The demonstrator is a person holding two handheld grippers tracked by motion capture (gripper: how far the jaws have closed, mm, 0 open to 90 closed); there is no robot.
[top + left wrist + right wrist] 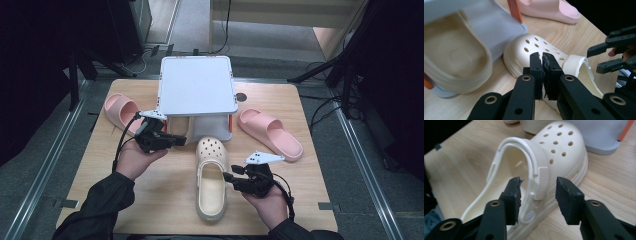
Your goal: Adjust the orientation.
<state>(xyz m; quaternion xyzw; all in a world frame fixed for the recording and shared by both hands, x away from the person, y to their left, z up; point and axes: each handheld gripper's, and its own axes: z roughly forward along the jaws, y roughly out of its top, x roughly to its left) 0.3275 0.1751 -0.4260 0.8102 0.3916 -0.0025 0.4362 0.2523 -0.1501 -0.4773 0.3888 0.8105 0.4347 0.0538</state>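
1. Spreading across the high view, a light wooden table [165, 200] is carrying everything, with the person's dark sleeves coming in from its near edge.
2. Sitting at the table's far middle, a white lidded storage bin [197, 86] with orange latches is lying with its open side facing the person, and a second cream clog [451, 60] is resting inside it, sole outward.
3. Lying on either side of the bin, two pink slides are flanking it: one [120, 111] to the left, one [270, 134] to the right, both well apart from the grippers.
4. Lying just in front of the bin, the cream clog [212, 177] is pointing its perforated toe at the bin and its heel opening toward the person; its toe is sitting just beside the bin's front edge.
5. Hovering left of the clog's toe, the left gripper [541, 65] is holding its jaws pressed together with nothing between them.
6. Sitting at the clog's right side near the heel, the right gripper [537, 186] is standing with its jaws apart, straddling the ribbed strap hinge and the clog's side wall; neither pad is pressing on the clog.
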